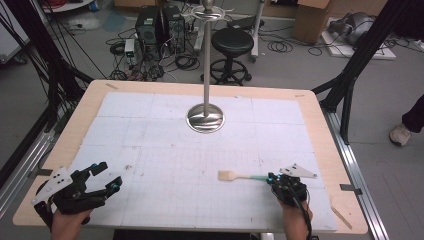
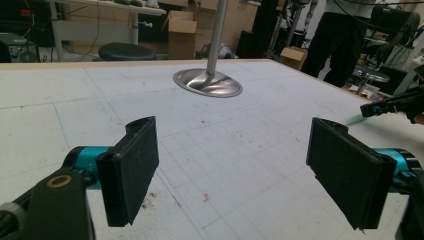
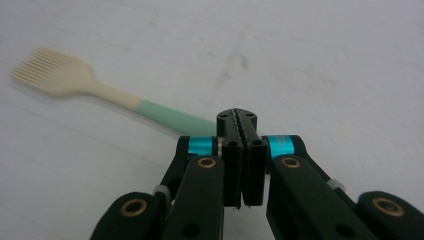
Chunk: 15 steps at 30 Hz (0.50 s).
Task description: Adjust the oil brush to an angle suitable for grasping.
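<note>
A pastry brush point(image 1: 235, 175) with cream bristles and a pale green handle lies low over the white mat at the front right, bristles pointing left. My right gripper point(image 1: 271, 178) is shut on the end of its green handle. In the right gripper view the jaws point(image 3: 236, 116) are pressed together and the brush point(image 3: 100, 90) runs away to the upper left. My left gripper point(image 1: 109, 176) rests at the front left, open, with nothing between its pads point(image 2: 130, 170). In the left gripper view the green handle tip point(image 2: 354, 120) shows at the far right.
A metal stand with a round base point(image 1: 205, 120) and a tall pole rises at the back middle of the mat. The wooden table edge point(image 1: 345, 165) frames the mat. A black stool point(image 1: 232, 42) and cables lie on the floor behind.
</note>
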Each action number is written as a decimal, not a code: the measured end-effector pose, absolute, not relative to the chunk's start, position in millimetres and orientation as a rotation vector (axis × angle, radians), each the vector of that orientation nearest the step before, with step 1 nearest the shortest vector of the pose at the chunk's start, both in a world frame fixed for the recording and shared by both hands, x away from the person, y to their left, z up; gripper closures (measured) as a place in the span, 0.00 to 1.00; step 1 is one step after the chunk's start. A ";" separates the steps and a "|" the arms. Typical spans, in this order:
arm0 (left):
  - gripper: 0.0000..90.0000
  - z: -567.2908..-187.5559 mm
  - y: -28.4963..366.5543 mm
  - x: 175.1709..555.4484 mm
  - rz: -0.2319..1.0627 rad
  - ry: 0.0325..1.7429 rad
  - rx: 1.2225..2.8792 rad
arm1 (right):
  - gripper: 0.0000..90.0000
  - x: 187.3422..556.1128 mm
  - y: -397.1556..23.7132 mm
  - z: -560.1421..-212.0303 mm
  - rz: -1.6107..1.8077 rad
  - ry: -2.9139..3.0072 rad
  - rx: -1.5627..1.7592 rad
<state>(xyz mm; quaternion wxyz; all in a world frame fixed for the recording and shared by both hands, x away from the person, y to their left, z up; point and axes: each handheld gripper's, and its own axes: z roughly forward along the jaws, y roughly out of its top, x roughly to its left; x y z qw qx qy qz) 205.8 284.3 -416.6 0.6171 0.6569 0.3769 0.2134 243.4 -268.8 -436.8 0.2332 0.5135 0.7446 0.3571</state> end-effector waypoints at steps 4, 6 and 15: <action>0.24 -416.3 284.9 205.3 0.491 0.869 1.509 | 0.99 256.7 -237.2 -434.9 1.042 2.099 1.368; 0.24 -416.3 285.6 205.1 0.491 0.868 1.507 | 0.99 265.8 -220.4 -435.7 1.056 2.130 1.353; 0.24 -416.2 287.6 205.0 0.486 0.869 1.498 | 0.99 285.7 -187.2 -443.1 0.972 2.202 1.346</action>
